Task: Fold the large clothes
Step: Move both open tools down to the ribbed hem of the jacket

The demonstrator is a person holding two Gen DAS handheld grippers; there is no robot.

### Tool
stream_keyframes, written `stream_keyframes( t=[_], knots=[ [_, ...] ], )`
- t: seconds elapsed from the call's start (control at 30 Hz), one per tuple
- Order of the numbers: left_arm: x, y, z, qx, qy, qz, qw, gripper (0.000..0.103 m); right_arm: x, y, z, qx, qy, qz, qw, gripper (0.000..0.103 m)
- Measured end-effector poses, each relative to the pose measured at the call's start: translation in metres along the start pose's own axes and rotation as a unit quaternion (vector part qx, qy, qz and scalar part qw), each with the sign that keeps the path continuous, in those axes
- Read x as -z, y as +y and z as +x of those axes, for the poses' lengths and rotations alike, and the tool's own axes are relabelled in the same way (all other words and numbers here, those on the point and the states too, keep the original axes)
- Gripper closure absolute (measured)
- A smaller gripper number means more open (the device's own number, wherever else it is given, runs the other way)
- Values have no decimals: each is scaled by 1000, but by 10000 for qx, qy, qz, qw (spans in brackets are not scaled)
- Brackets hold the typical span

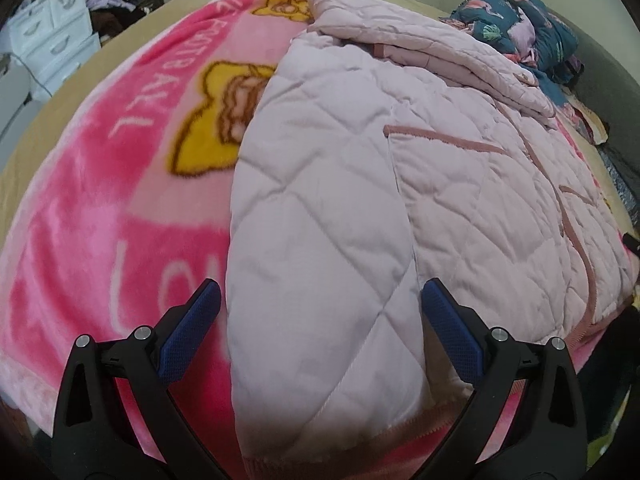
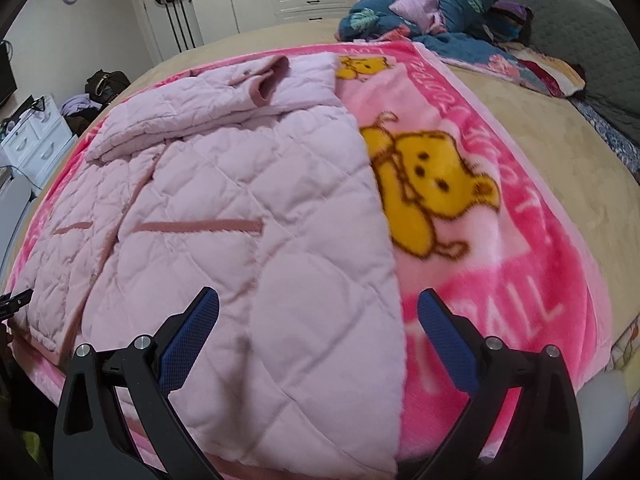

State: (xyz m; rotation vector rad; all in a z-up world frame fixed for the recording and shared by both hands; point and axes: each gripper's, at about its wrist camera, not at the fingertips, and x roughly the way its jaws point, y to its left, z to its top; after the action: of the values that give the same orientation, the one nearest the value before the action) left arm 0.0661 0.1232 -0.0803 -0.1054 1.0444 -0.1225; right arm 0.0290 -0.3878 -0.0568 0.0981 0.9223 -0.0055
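Garment: a pale pink quilted coat [image 1: 460, 184] is laid flat on a pink cartoon blanket [image 1: 100, 200] spread over the bed [image 2: 560, 168].
Done: both side panels and a sleeve [image 2: 208, 96] appear folded inward, so the coat is narrowed.
Left: the lengthwise fold from the hem is judged not yet made.
Left hand-held gripper [image 1: 320, 334]: spread wide over the near hem, nothing held.
Right hand-held gripper [image 2: 318, 338]: likewise wide apart, empty, above the coat's right edge.

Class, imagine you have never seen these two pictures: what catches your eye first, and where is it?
A pale pink quilted jacket lies spread across the middle of the bed, both sides folded inward. Under it lies a bright pink fleece blanket printed with a yellow cartoon bear. Both open grippers, left and right, hover over its near hem.
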Motion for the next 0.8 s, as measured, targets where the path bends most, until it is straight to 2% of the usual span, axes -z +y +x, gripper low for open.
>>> stream_keyframes(
  t=[0.13, 0.4, 0.63, 0.8],
  knots=[
    [7, 1, -1, 73, 20, -36, 10000, 9, 5, -12, -2, -72, 83, 196, 9997, 4],
    [18, -7, -5, 260, 36, -33, 9996, 9, 18, -22, -8, -92, 312, 176, 9993, 4],
    [20, -21, -9, 482, 2, 131, 9988, 9, 34, -28, -5, -324, 675, 299, 9967, 4],
    [20, -25, -9, 512, -20, 156, 9986, 9, 40, -26, -4, -621, 878, 357, 9936, 4]
  ],
)
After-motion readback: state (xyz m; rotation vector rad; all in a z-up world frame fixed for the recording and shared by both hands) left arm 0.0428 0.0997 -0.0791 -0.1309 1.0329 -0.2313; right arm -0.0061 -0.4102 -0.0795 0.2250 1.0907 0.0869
